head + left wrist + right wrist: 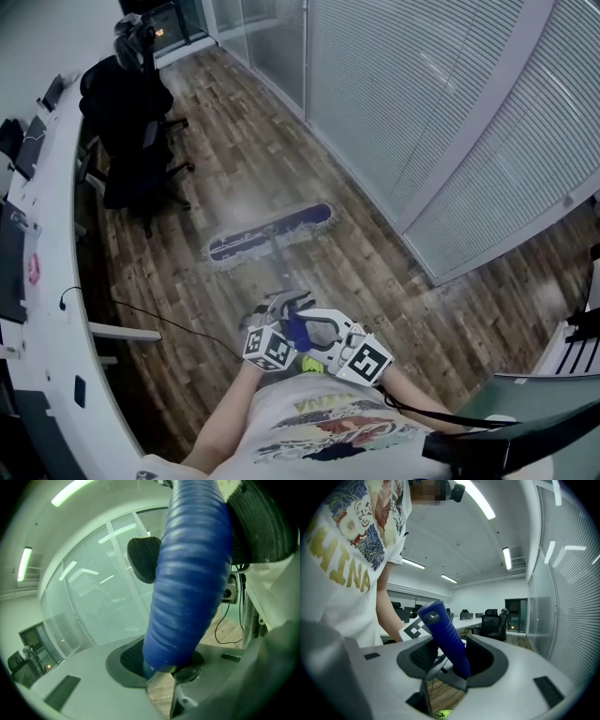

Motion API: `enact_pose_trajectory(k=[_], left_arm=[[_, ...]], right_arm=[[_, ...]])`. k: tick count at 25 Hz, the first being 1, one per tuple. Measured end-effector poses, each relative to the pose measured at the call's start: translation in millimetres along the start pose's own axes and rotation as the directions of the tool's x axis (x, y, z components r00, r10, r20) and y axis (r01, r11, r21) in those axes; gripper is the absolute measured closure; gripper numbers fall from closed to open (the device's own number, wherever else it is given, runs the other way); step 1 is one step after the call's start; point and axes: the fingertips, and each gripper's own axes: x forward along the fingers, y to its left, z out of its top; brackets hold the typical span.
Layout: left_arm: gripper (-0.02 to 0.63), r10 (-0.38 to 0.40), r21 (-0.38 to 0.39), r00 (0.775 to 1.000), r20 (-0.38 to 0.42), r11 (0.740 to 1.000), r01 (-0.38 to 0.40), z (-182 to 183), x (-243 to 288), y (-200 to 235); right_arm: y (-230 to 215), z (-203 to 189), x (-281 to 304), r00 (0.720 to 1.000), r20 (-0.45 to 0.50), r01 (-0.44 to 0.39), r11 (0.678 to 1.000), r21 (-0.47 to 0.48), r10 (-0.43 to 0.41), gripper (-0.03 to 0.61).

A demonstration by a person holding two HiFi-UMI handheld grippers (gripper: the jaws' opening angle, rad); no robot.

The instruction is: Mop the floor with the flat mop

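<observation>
The flat mop head (pixel 270 234), purple with a pale fringe, lies on the wooden floor ahead of me. Its thin pole (pixel 280 274) runs back to a ribbed blue handle (pixel 297 330) at my waist. My left gripper (pixel 284 307) is shut on the blue handle (pixel 187 573), which fills the space between its pads (pixel 140 656). My right gripper (pixel 319 334) is closed on the top end of the same handle (pixel 446 637), which leans slantwise across its jaws. In the right gripper view, my right gripper (pixel 454 660) faces my white shirt (pixel 342 573).
A curved white desk (pixel 47 281) runs along the left with black office chairs (pixel 131 122) beside it. A glass partition with blinds (pixel 422 112) borders the right. A black cable (pixel 169 319) trails over the floor near the desk. A dark green surface (pixel 534 403) is at lower right.
</observation>
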Motion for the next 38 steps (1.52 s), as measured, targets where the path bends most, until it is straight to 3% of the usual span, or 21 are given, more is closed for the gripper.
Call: enact_pose_trajectory(k=[7,14,17,25,35,38], left_arm=[[0.534,-0.025,0.013,1.000,0.005,1.000,0.025,-6,12,-9],[0.534,0.021,-0.030,0.999,0.033,0.999,-0.020,-15,11,39],[0.535,0.028,-0.038,0.999,0.035,0.999,-0.026,-28,13,64],[0.535,-0.010,-0.011,0.999,0.039,1.000,0.011,-76,18,156],[0.534,-0.038,-0.054,0.996,0.084,0.998,0.042,-125,10,307],[0.535,-0.045,-0.053,0.996,0.076,0.997,0.050,-140,12,332]], right_arm=[[-3,-16,-5,1.000,0.021,-0.017,0.999,0.039,0.016,0.393],[-35,-4,29,0.992,0.108,-0.067,0.995,0.072,0.059,0.374],[-53,-5,51,0.991,0.102,-0.096,0.993,0.071,0.088,0.370],[-120,1,134,0.990,0.129,-0.065,0.992,0.111,0.051,0.362],[-225,35,258,0.980,0.197,-0.019,0.976,0.217,-0.025,0.353],[-244,34,281,0.979,0.203,-0.021,0.973,0.230,-0.027,0.347]])
